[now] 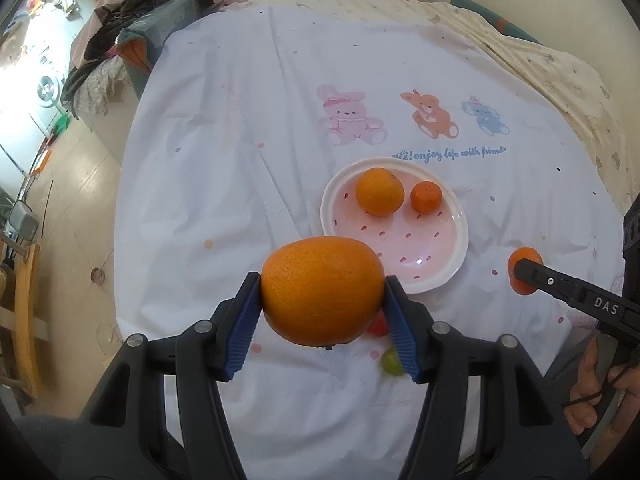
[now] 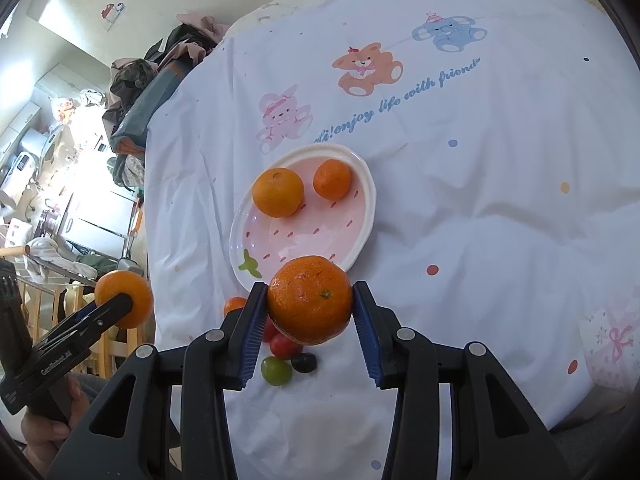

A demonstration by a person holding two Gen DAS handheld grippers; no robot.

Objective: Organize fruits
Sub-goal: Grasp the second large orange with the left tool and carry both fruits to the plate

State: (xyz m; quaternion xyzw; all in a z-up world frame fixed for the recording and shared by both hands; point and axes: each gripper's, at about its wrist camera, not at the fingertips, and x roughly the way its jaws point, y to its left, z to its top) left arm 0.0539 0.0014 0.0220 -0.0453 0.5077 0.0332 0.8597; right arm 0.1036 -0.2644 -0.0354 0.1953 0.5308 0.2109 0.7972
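A big orange (image 1: 322, 290) is pinched between the blue pads of my left gripper (image 1: 323, 280), lifted above the sheet just in front of the pink plate (image 1: 460, 248). My right gripper (image 2: 310, 286) is shut on a mandarin (image 2: 310, 300) over the near rim of the plate (image 2: 370, 208). On the plate lie an orange (image 2: 277, 192) and a smaller mandarin (image 2: 332, 179). Below the grippers, small fruits rest on the sheet: a red one (image 2: 285, 346), a green one (image 2: 276, 371) and a dark one (image 2: 304, 362).
A white sheet (image 1: 240, 160) printed with cartoon animals covers the bed. Piled clothes (image 1: 152, 12) sit at the far left corner, with floor (image 1: 72, 200) beyond the left edge. A gift-patterned box (image 2: 612, 340) lies at the right. A hand (image 1: 592, 392) grips the right tool.
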